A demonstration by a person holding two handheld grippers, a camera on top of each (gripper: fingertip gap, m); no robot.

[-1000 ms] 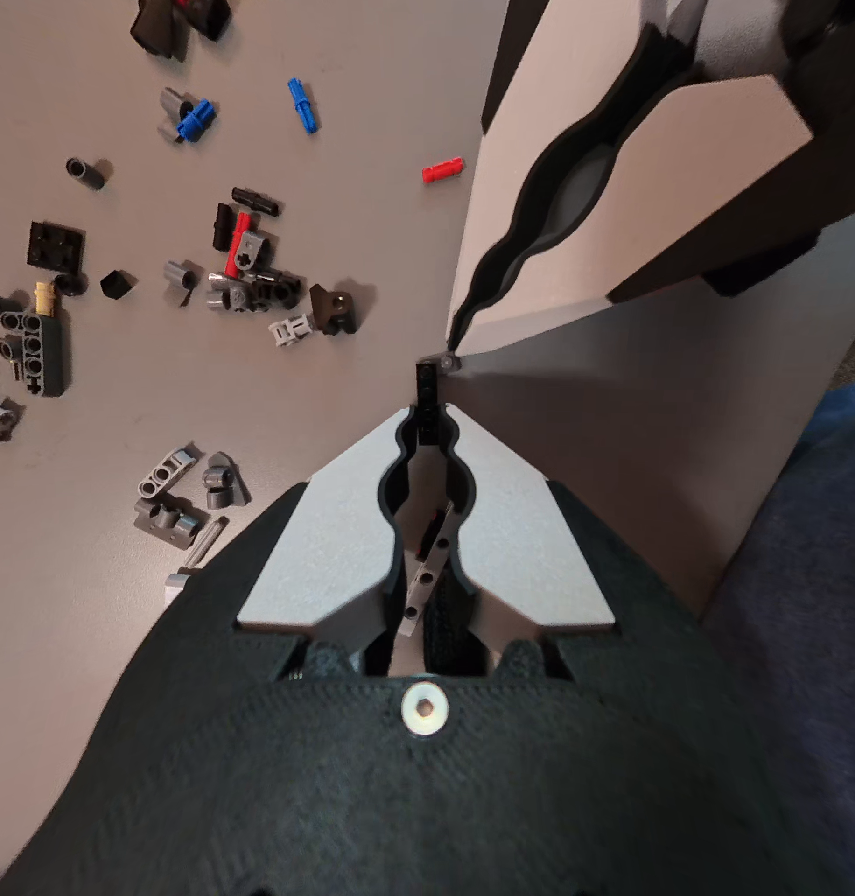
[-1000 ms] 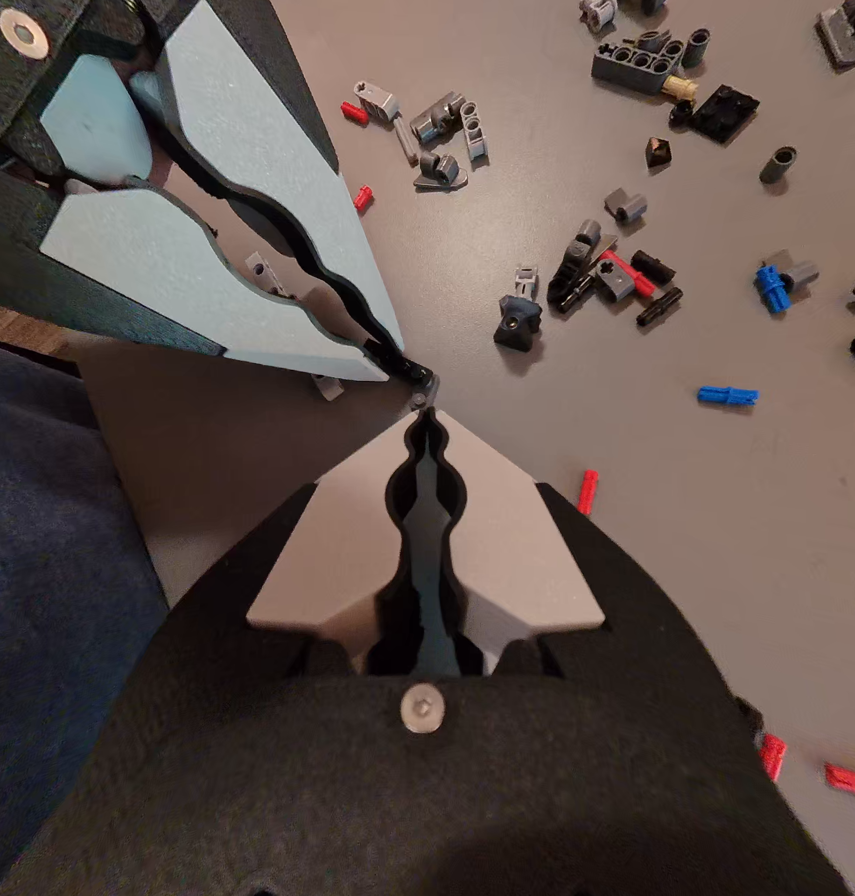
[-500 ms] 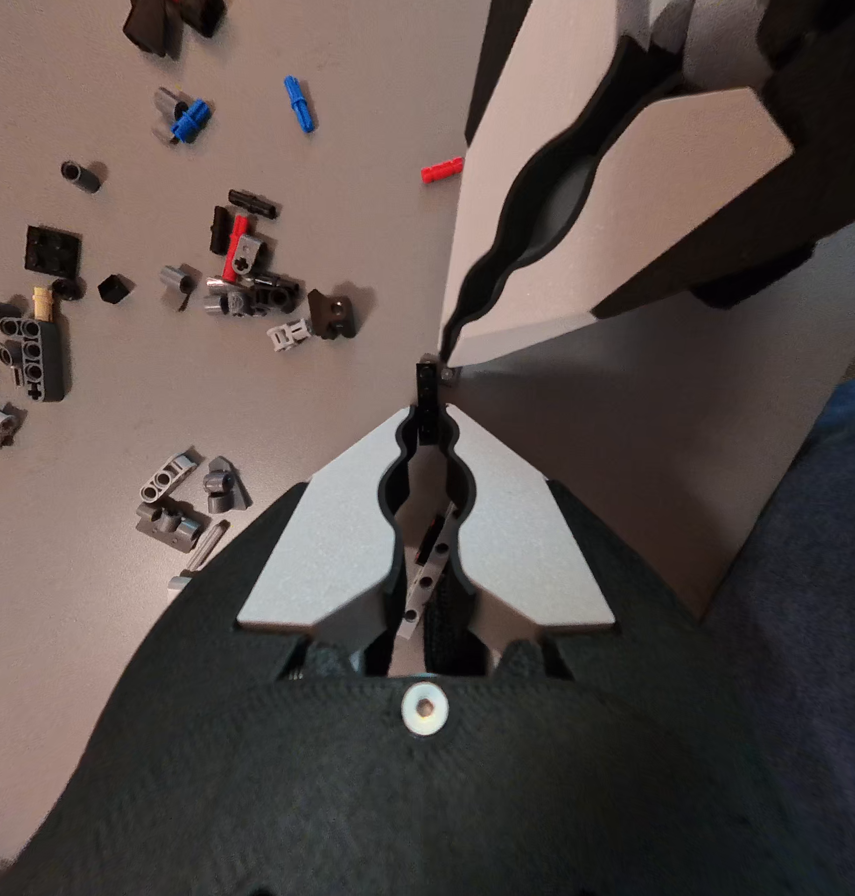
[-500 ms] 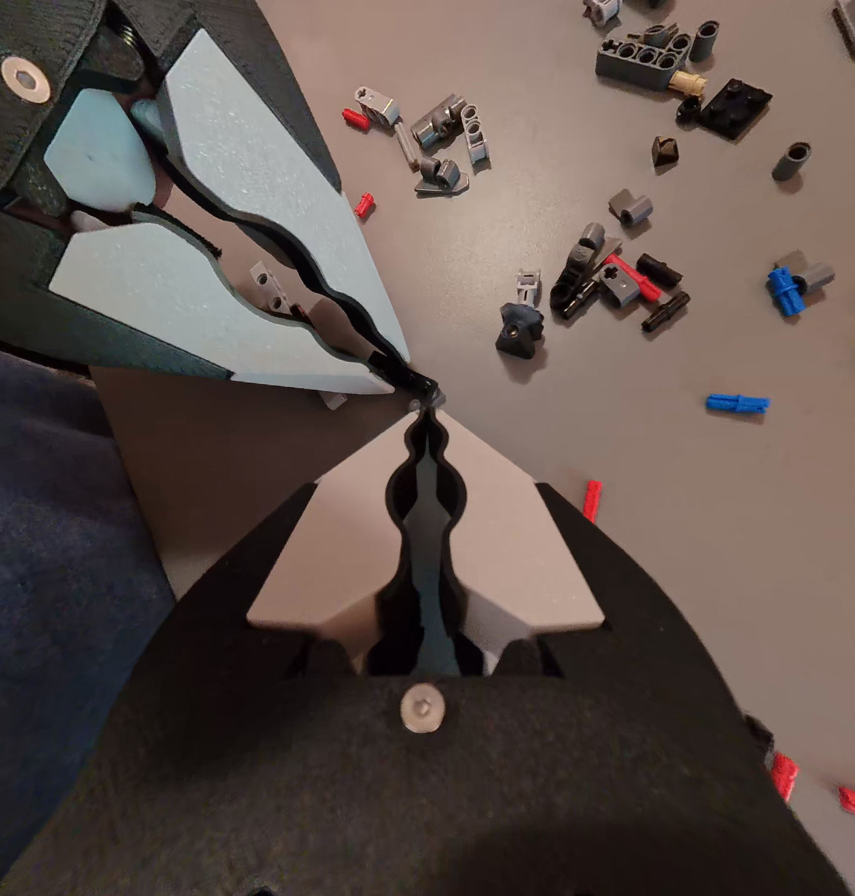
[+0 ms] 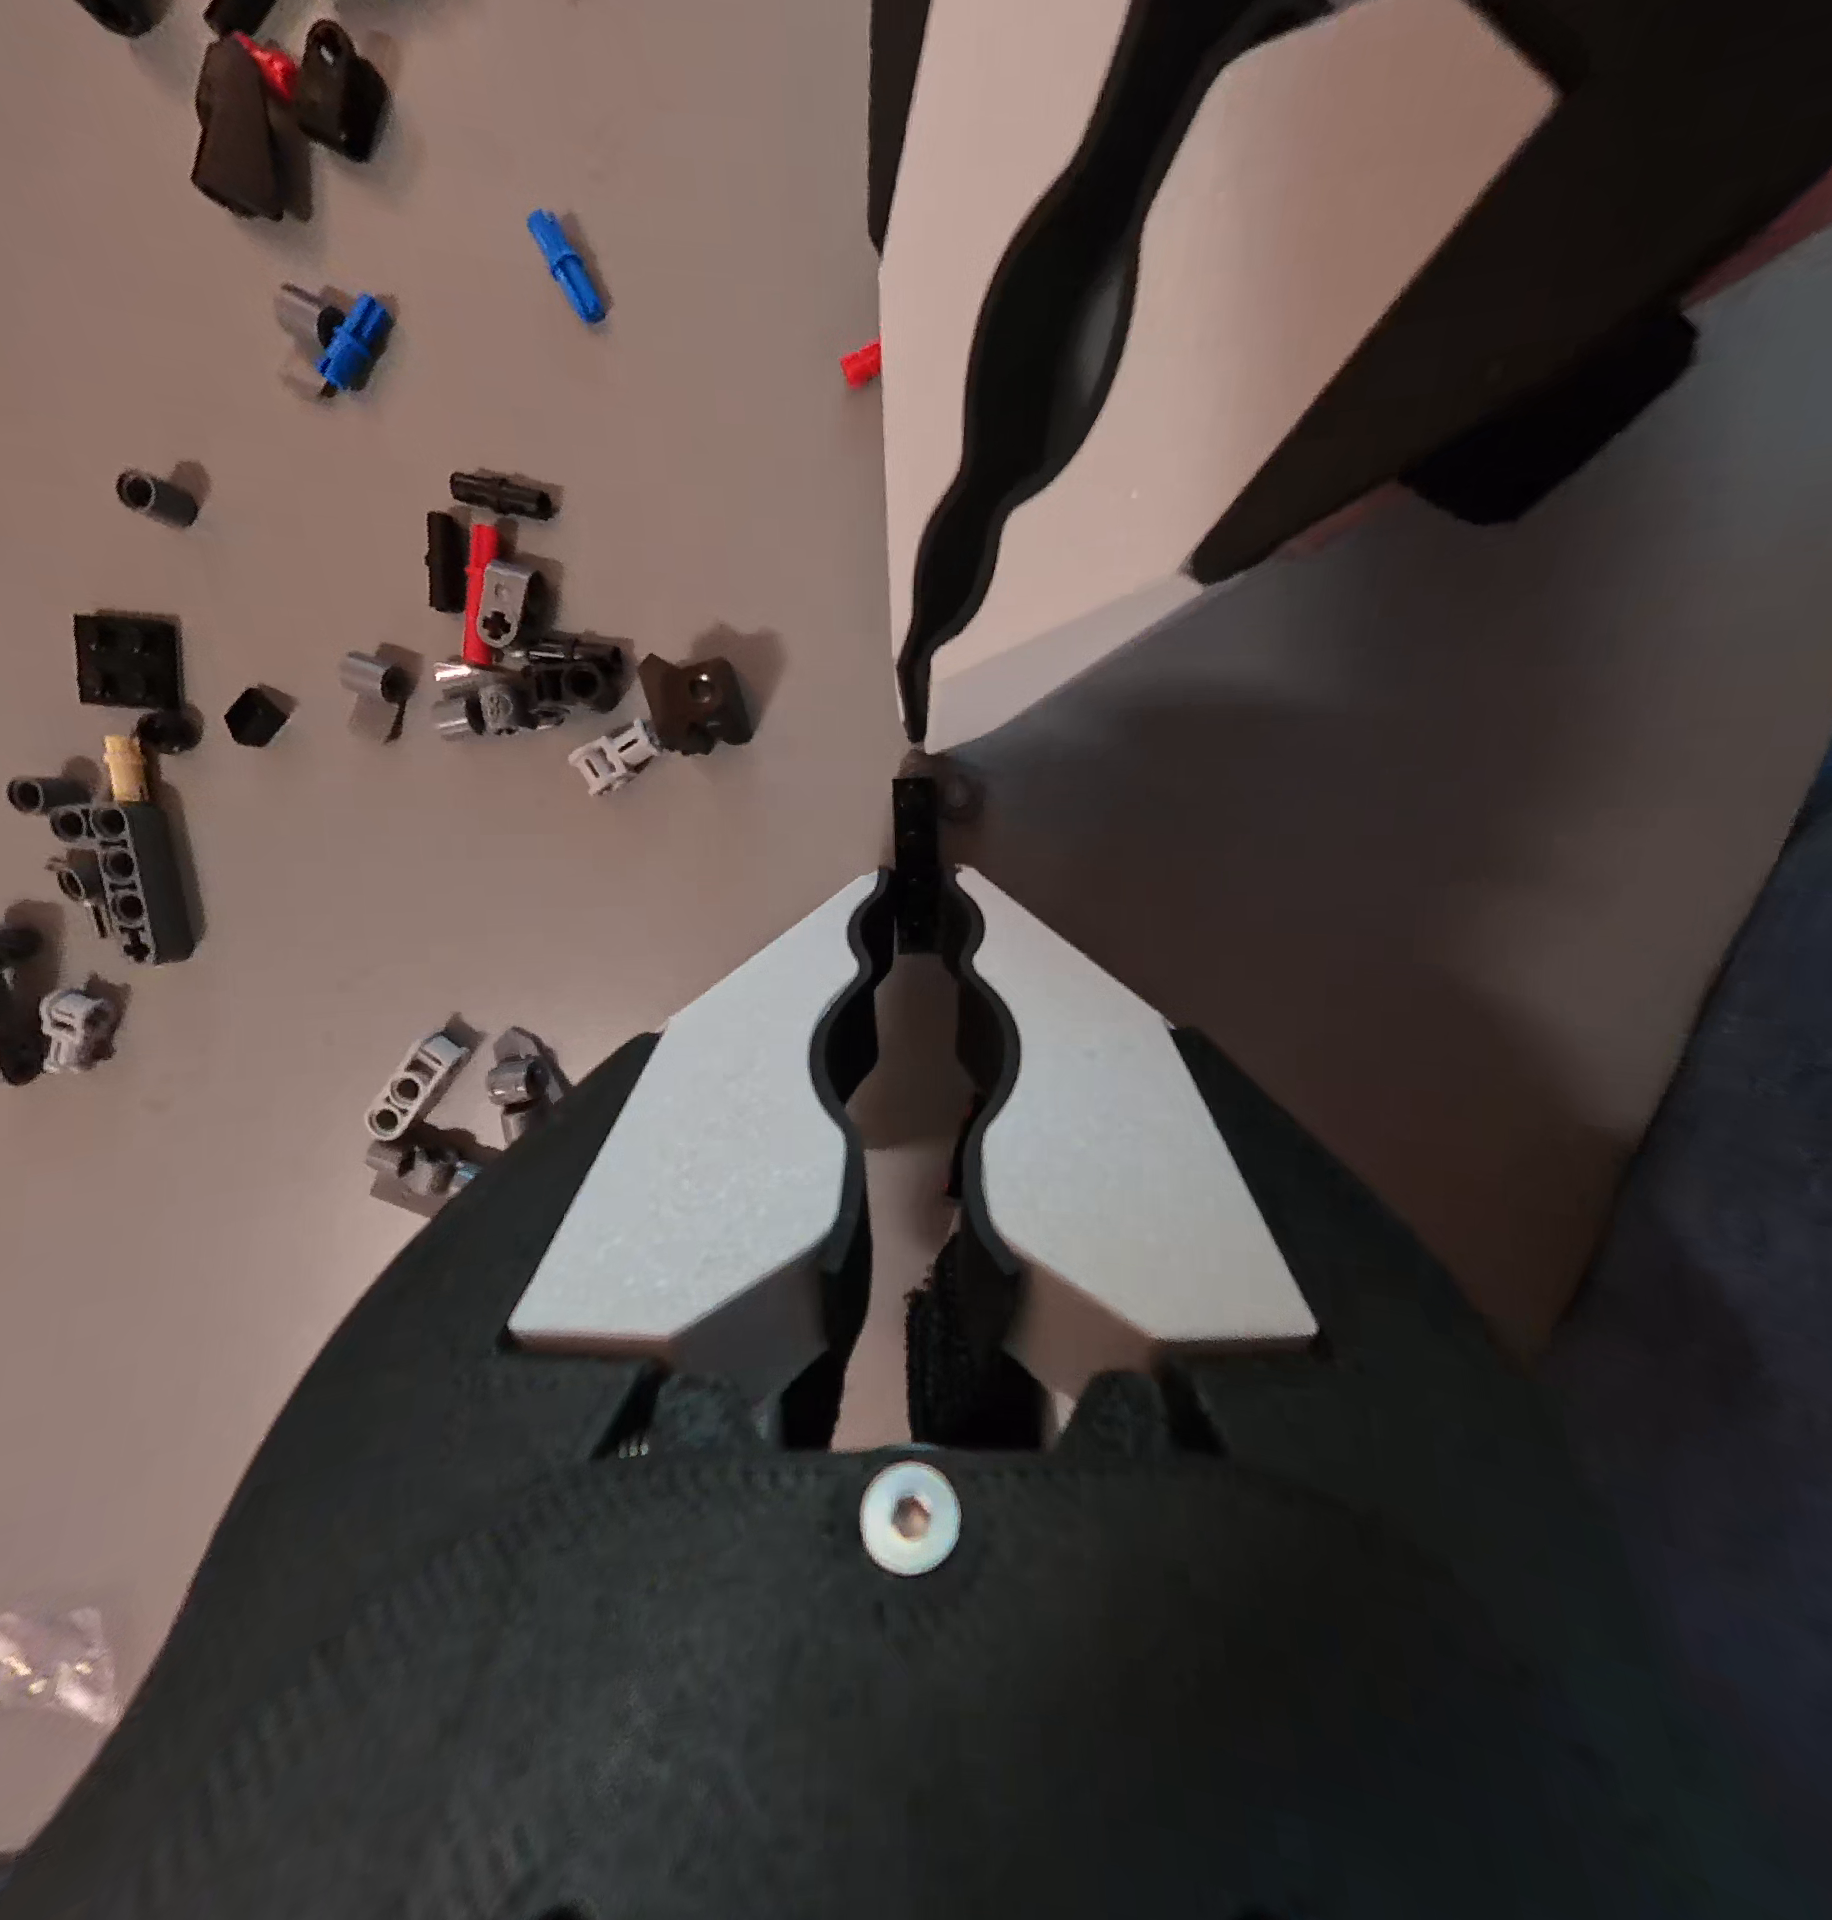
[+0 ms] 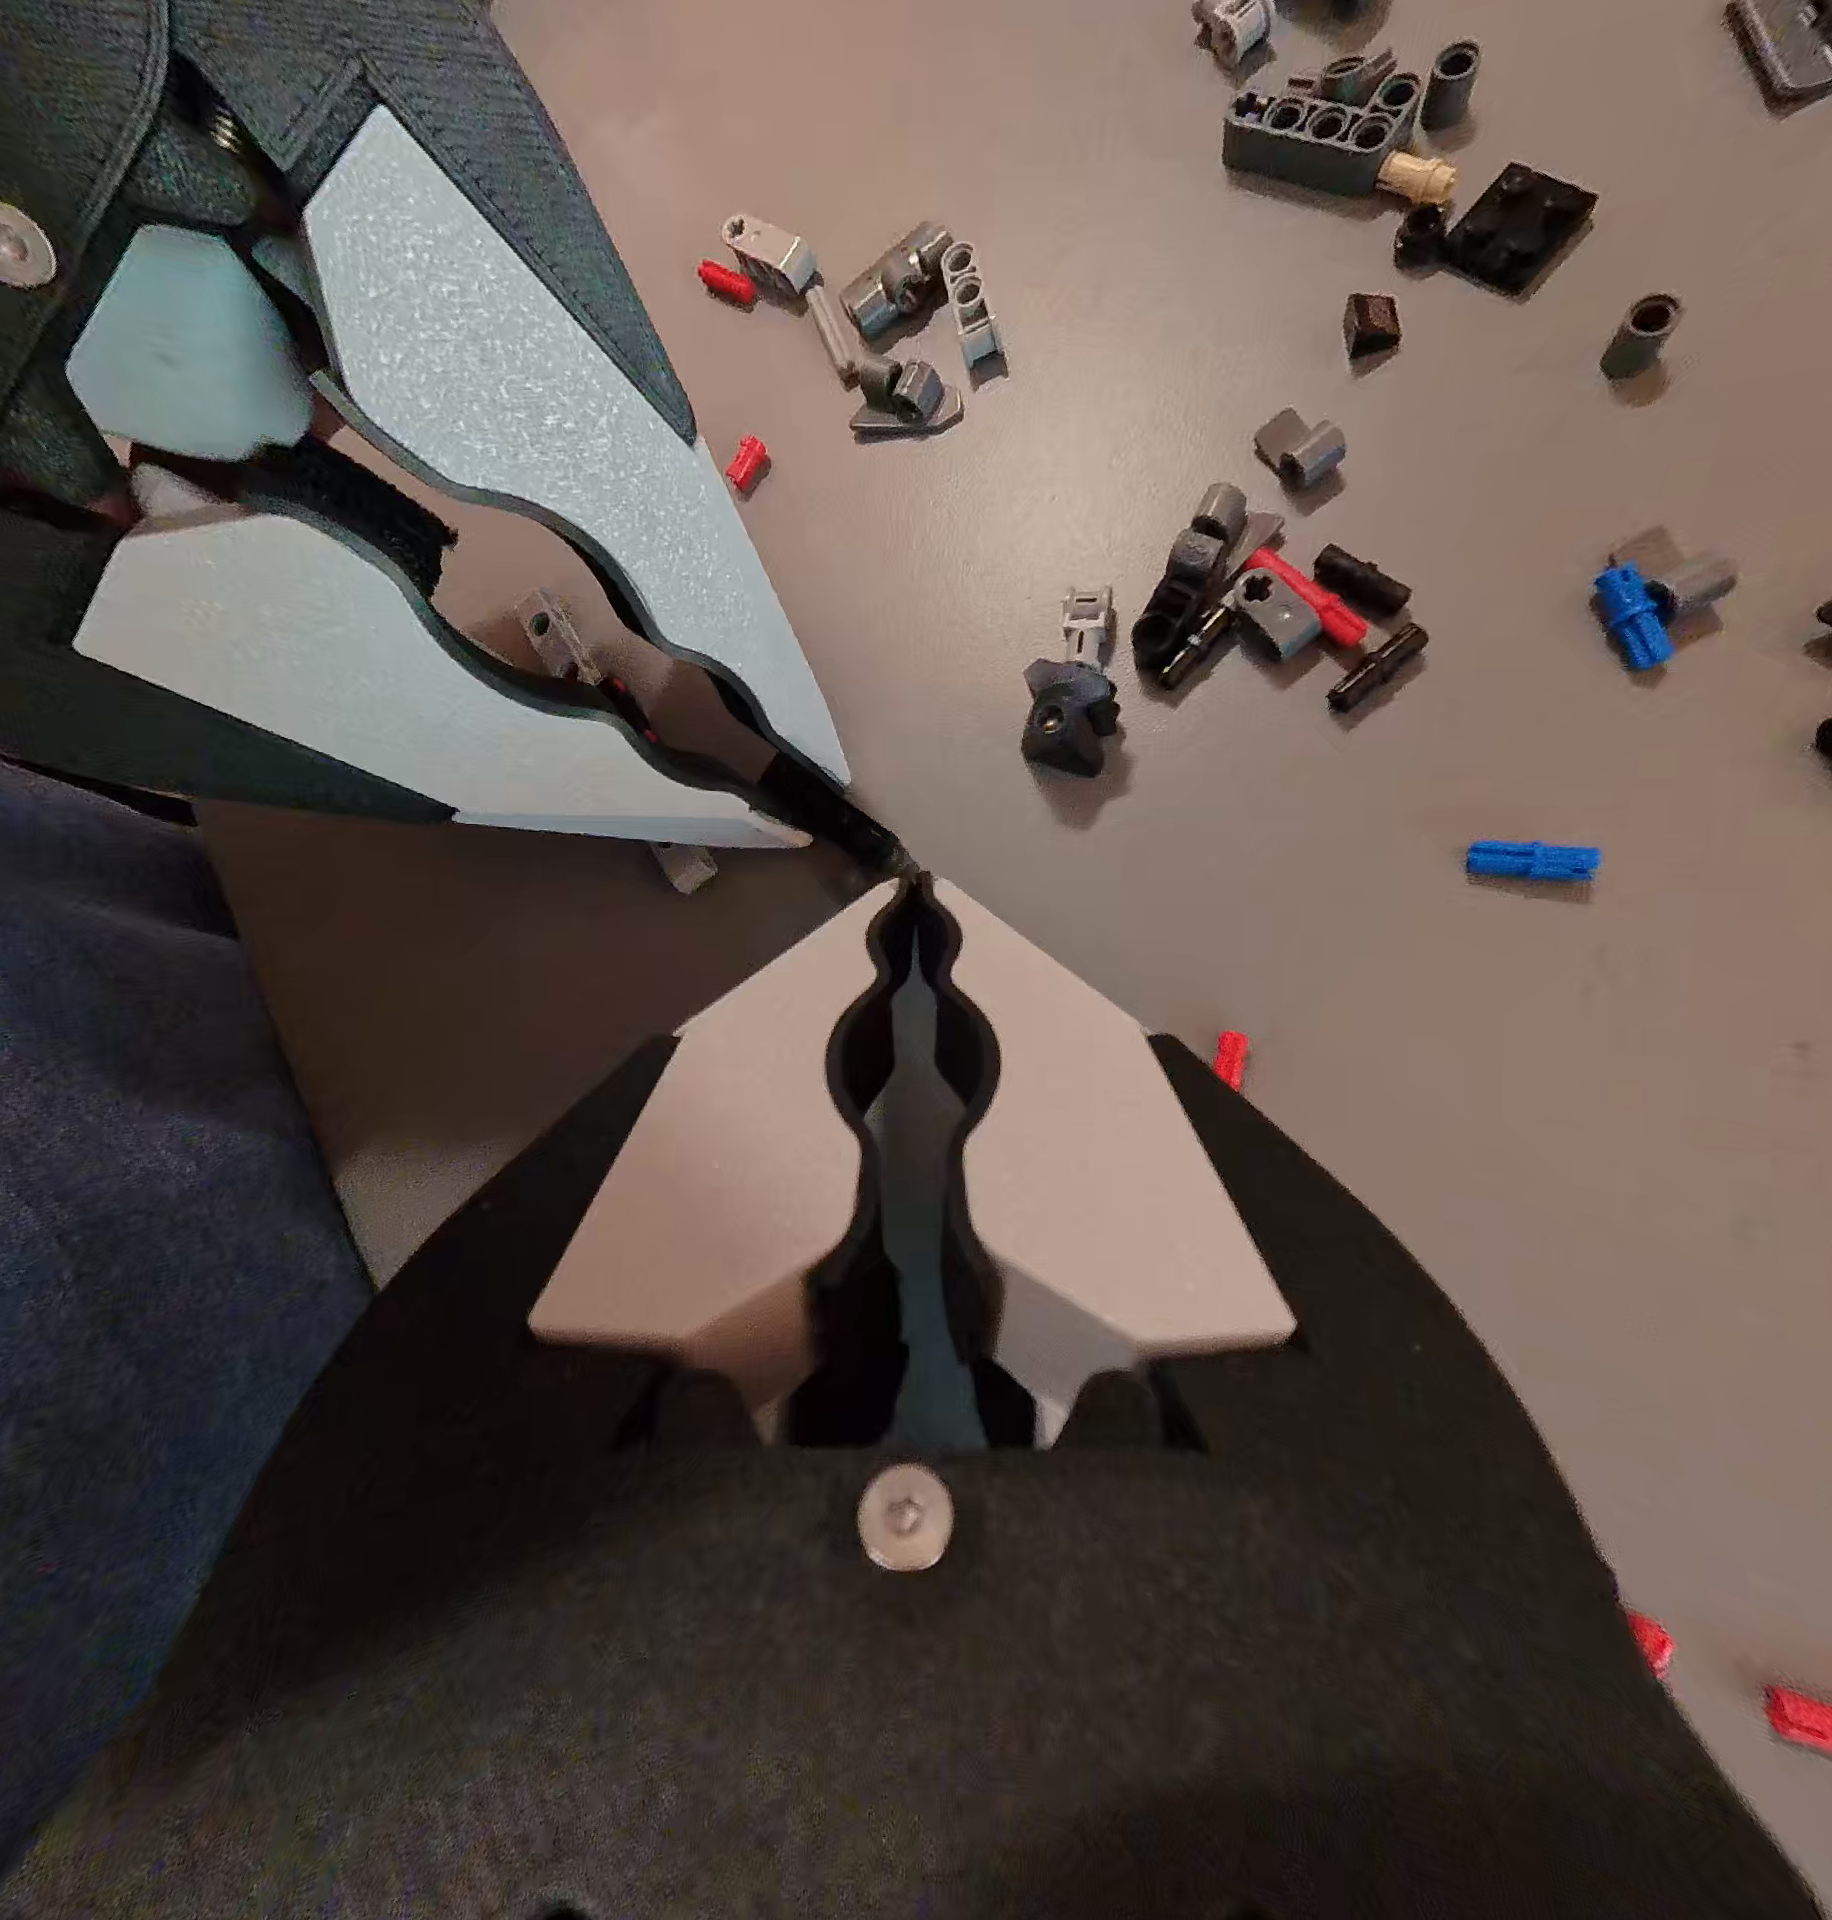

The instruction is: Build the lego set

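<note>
My left gripper [image 5: 917, 883] is shut on a short black beam [image 5: 917, 831] that sticks out past its tips. It also shows at the upper left of the right wrist view [image 6: 829, 821], holding the beam [image 6: 855, 831]. My right gripper [image 6: 914, 888] is shut and comes in from the top in the left wrist view [image 5: 917, 732]. Its tips meet the free end of the black beam, tip to tip with the left gripper. A small grey piece [image 5: 959, 800] sits at that end, at the right gripper's tips. Both grippers hover above the grey table [image 5: 631, 935].
Loose parts lie scattered on the table: a blue pin [image 6: 1533, 862], a red pin [image 5: 860, 362], a dark grey beam [image 6: 1317, 130], a black plate [image 5: 127, 657] and a cluster of small connectors [image 6: 1265, 613]. A grey holed beam [image 6: 553, 634] lies under the left gripper. Blue cloth [image 6: 81, 1143] lies past the table edge. My left and right fingertips are right by each other. My right tips are roughly 9 cm from the blue pin [image 6: 1533, 862]. It turns up in the left wrist view [image 5: 568, 260] as well.
The grippers stay tip to tip on the black beam. The right gripper has swung more upright in the left wrist view. The grey holed beam has slid out of sight between the left jaws.
</note>
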